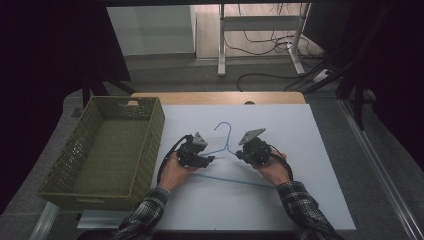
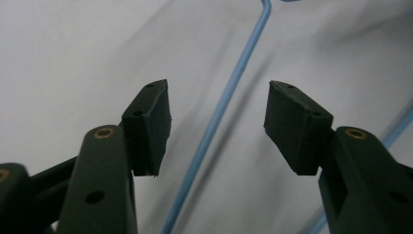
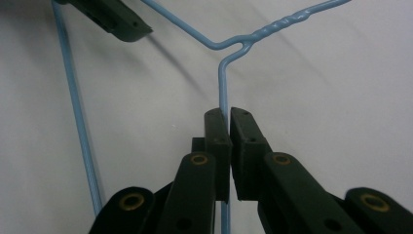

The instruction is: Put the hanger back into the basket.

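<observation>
A blue wire hanger (image 1: 226, 159) lies flat on the white sheet (image 1: 300, 130) at the middle of the table, its hook pointing toward 12 o'clock and its long bottom bar running from about 9 to 4 o'clock beneath the two hands. The right gripper (image 1: 242, 152) sits at the hanger's 3 o'clock side; in the right gripper view its jaws are pressed together on the hanger's (image 3: 224, 92) right shoulder wire, just below the twisted neck, with the wire running straight down between the pads (image 3: 216, 131). The left gripper (image 1: 212, 159) sits at the hanger's 9 o'clock side, pointing toward 3 o'clock. In the left gripper view its jaws stand about half open, with the hanger's (image 2: 221, 109) left shoulder wire running between them from 6 to 12 o'clock; neither pad (image 2: 148, 124) touches the wire, and a clear gap shows on both sides. From the right gripper view the tip of the left gripper (image 3: 119, 22) appears at 11 o'clock, close above the left shoulder wire. A green basket (image 1: 150, 145) stands at the sheet's 9 o'clock edge, well apart from the hanger.
</observation>
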`<action>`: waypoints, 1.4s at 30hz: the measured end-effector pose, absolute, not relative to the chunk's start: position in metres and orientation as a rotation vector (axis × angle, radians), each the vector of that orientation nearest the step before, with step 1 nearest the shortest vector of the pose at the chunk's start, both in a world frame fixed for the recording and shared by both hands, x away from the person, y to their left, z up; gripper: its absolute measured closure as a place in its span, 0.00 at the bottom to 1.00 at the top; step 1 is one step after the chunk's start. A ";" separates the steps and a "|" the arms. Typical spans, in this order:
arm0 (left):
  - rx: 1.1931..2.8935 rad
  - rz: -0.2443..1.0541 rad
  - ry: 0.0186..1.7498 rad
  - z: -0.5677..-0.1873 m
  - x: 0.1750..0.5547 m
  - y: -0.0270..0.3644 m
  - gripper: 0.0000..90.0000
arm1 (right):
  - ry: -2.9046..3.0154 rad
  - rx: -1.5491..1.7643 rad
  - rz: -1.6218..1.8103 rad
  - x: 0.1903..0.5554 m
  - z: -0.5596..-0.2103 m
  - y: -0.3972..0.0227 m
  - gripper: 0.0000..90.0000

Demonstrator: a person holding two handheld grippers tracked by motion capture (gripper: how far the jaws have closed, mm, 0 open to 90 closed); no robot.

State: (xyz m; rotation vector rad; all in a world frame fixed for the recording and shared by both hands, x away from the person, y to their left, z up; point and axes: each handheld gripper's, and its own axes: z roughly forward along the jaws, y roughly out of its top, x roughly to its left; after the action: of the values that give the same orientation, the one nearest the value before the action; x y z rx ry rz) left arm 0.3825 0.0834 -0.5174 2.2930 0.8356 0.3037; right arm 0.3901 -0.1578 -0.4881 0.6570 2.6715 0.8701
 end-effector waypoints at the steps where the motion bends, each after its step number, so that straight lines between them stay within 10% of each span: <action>1: 2.295 0.291 0.824 -0.517 0.384 0.083 0.51 | 2.672 0.649 0.871 0.390 -0.488 -0.158 0.96; 30: 2.411 0.355 0.620 -0.520 0.389 0.077 0.88 | 2.663 0.665 0.894 0.387 -0.486 -0.156 0.94; 42: 2.426 0.371 0.551 -0.522 0.387 0.075 0.95 | 2.575 0.867 1.035 0.407 -0.472 -0.144 0.64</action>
State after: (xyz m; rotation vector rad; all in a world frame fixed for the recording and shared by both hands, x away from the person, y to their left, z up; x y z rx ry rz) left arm 0.3869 0.0751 -0.5221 2.4256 0.5510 0.3711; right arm 0.4068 -0.1442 -0.4716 0.8674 2.5746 1.0352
